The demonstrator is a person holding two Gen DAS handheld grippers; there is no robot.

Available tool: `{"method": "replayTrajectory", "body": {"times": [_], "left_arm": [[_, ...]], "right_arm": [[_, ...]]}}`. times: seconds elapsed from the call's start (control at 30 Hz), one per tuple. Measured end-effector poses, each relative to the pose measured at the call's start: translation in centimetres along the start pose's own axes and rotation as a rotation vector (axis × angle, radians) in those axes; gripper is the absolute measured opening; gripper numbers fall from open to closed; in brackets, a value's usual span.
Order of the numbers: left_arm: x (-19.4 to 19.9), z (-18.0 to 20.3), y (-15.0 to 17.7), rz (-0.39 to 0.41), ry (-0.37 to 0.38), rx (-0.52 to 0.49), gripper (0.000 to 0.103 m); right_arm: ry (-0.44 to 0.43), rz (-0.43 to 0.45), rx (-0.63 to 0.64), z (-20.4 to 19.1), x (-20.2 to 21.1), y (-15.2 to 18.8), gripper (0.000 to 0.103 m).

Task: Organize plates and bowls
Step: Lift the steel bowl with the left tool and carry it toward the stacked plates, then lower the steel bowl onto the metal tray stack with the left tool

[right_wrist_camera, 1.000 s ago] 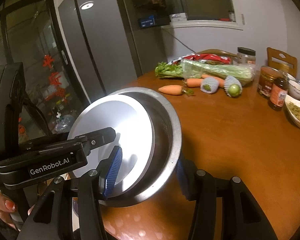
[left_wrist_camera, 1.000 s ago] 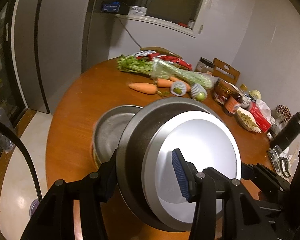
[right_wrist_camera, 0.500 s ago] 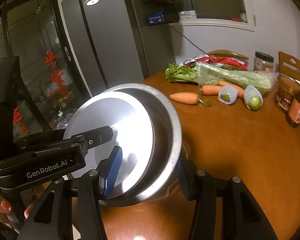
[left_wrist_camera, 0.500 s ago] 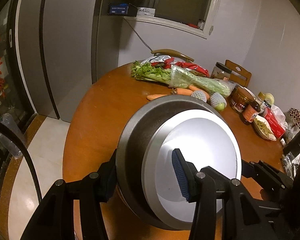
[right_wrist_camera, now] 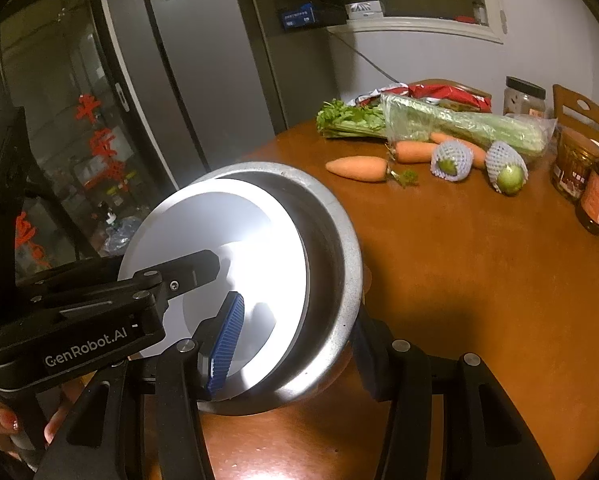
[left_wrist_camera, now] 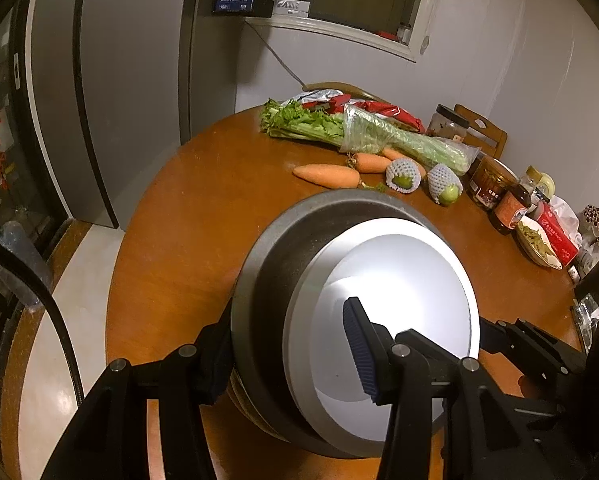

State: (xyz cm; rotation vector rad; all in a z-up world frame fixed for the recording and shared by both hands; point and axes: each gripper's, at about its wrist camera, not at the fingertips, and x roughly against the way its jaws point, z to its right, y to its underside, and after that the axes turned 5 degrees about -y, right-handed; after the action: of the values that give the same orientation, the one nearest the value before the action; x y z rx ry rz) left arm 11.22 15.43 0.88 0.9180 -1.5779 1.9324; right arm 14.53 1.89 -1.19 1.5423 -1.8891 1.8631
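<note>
A steel bowl (left_wrist_camera: pixel 267 300) with a white plate (left_wrist_camera: pixel 399 280) nested inside it is held tilted by both grippers, low over the round wooden table (left_wrist_camera: pixel 203 216). My left gripper (left_wrist_camera: pixel 287 356) is shut on the bowl and plate rim, one blue pad on the plate face. My right gripper (right_wrist_camera: pixel 291 344) is shut on the opposite rim of the same steel bowl (right_wrist_camera: pixel 331 280) and white plate (right_wrist_camera: pixel 227 240). Another bowl's edge (left_wrist_camera: pixel 239 392) shows just beneath the held one. The left gripper's body (right_wrist_camera: pixel 79 320) shows in the right wrist view.
At the table's far side lie celery in a bag (left_wrist_camera: pixel 379 136), carrots (left_wrist_camera: pixel 327 174), two netted green fruits (left_wrist_camera: pixel 403 176), jars and bottles (left_wrist_camera: pixel 491 184) and a dish of food (left_wrist_camera: pixel 535 238). A grey fridge (right_wrist_camera: pixel 203 60) stands behind. A wooden chair (left_wrist_camera: pixel 479 128) is at the back.
Both grippers carried the bowl and plate toward the second steel bowl, which showed to the left a second ago. That bowl is now hidden beneath the held one.
</note>
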Motion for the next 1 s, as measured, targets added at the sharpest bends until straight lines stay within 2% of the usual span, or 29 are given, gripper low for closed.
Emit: {"method": "replayTrajectory", "body": {"times": [0.37, 0.7, 1.0], "left_arm": [[-0.41, 0.52, 0.32, 0.007, -0.024, -0.017, 0.050], [-0.33, 0.14, 0.73, 0.016, -0.024, -0.010, 0.050], [-0.21, 0.10, 0.81, 0.024, -0.027, -0.011, 0.051]], "right_arm": [[0.001, -0.003, -0.004, 0.36, -0.39, 0.61, 0.054], [0.037, 0.012, 0.035, -0.22, -0.56, 0.81, 0.054], [0.025, 0.009, 0.026, 0.11, -0.71, 0.93, 0.054]]}}
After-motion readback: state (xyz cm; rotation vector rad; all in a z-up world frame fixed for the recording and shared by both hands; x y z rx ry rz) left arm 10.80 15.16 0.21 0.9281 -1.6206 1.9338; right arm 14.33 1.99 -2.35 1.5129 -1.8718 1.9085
